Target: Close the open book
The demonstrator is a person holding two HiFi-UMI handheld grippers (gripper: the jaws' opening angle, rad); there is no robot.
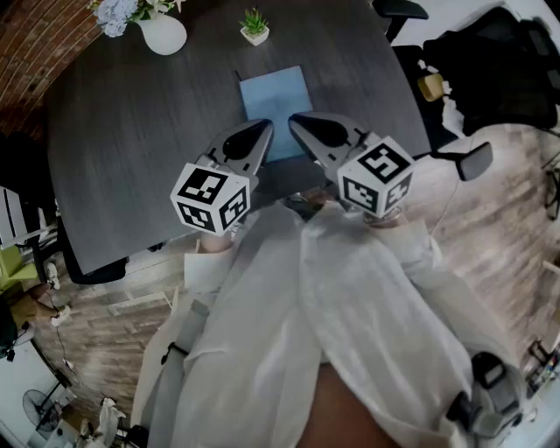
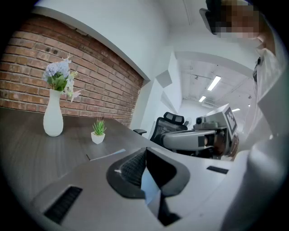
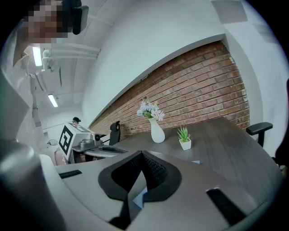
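Note:
A light blue book (image 1: 276, 103) lies flat on the dark grey table (image 1: 131, 131) with its cover up and looks closed. In the left gripper view it is a thin slab (image 2: 106, 154); in the right gripper view only a blue corner (image 3: 195, 161) shows. My left gripper (image 1: 262, 133) and right gripper (image 1: 297, 124) hang side by side above the book's near edge, apart from it. Both are shut with nothing between their pads: the left jaws (image 2: 145, 152) meet, and so do the right ones (image 3: 141, 156). Each gripper shows in the other's view, the right (image 2: 198, 137) and the left (image 3: 86, 145).
A white vase with flowers (image 1: 164, 33) and a small potted plant (image 1: 255, 26) stand at the table's far side. An office chair (image 1: 468, 159) is at the table's right and a dark heap (image 1: 490, 66) beyond it. A brick wall (image 2: 90, 76) runs behind the table.

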